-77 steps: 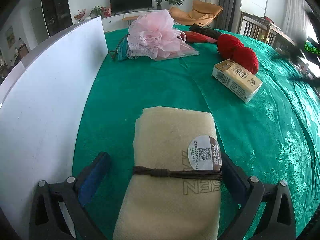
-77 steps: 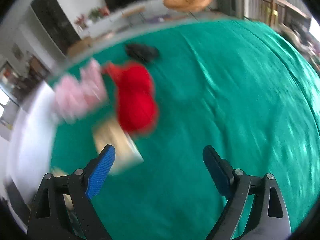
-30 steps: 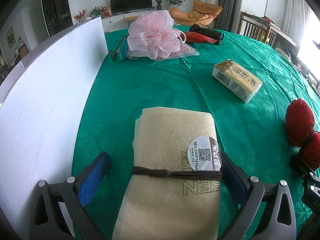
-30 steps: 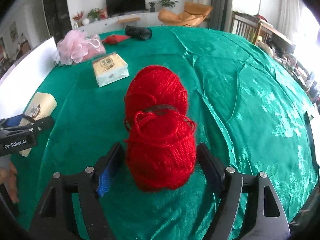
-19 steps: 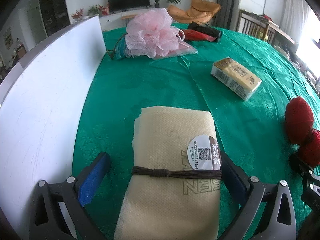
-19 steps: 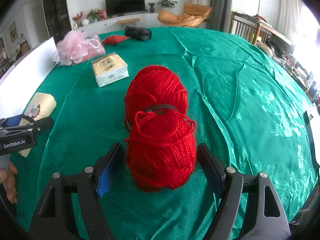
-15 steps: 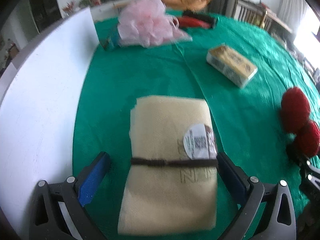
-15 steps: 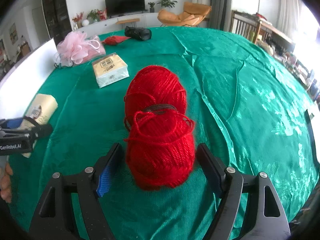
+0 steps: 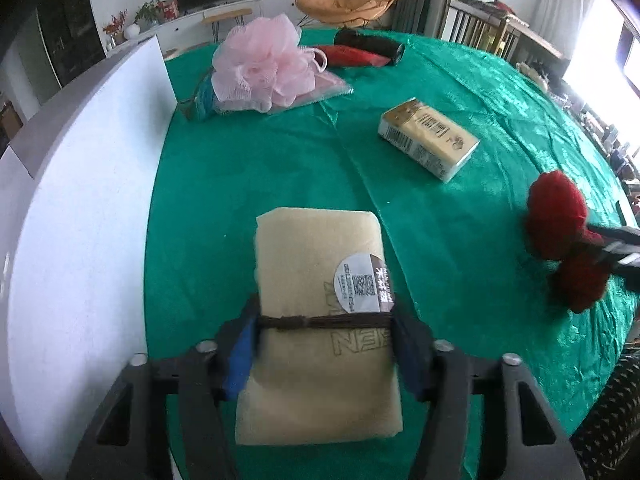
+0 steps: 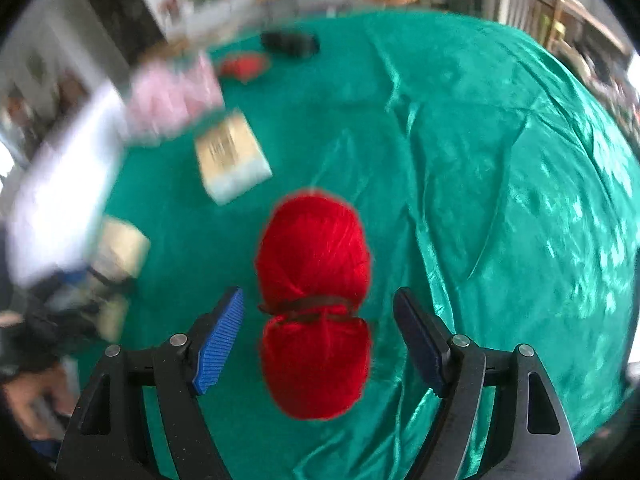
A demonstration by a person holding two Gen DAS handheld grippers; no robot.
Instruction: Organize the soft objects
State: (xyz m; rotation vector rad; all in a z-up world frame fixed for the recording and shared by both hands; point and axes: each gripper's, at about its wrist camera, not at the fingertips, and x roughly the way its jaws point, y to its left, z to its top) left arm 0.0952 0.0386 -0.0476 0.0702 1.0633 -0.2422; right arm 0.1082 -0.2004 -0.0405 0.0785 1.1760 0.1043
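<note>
We clamp left tongs (image 9: 324,332) on the towel (image 9: 320,280); right tongs (image 10: 318,328) gape around the loose yarn (image 10: 314,300), still unsorted beside the tissue pack (image 9: 430,142).

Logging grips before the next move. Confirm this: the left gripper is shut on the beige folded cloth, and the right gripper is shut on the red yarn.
Half wrong. The right gripper is open: the right wrist view shows clear gaps between its pads and the red yarn. The left gripper is shut on the beige folded cloth.

Folded towel (image 9: 320,320) laid on tabletop (image 9: 248,168), beside upright board (image 9: 80,200) at left. Tissue pack (image 9: 430,142) set beyond, to right; mesh pouf (image 9: 264,66) farther back. Yarn (image 9: 560,236) placed far right.
</note>
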